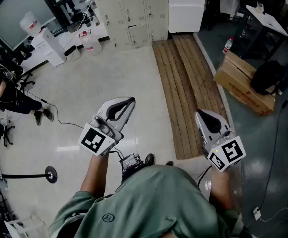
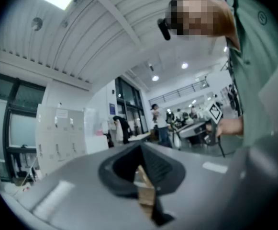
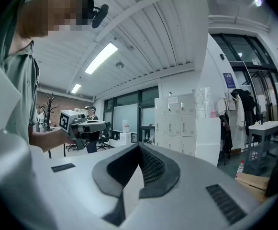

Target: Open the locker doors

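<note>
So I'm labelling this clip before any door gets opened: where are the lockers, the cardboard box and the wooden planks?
lockers (image 1: pixel 135 9), head view, a door front.
cardboard box (image 1: pixel 240 73), head view, its top face.
wooden planks (image 1: pixel 186 93), head view, mid-length of a middle board.

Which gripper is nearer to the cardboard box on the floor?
Right. The cardboard box lies ahead and to the right of the right gripper. The left gripper is farther off, over the pale floor on the other side of the wooden planks.

Bright, even light falls from long white ceiling strip lamps (image 3: pixel 100 58) and glares softly off the glossy pale floor (image 1: pixel 64 148). Both gripper views warp towards dark corners, and the left one is blurry.
</note>
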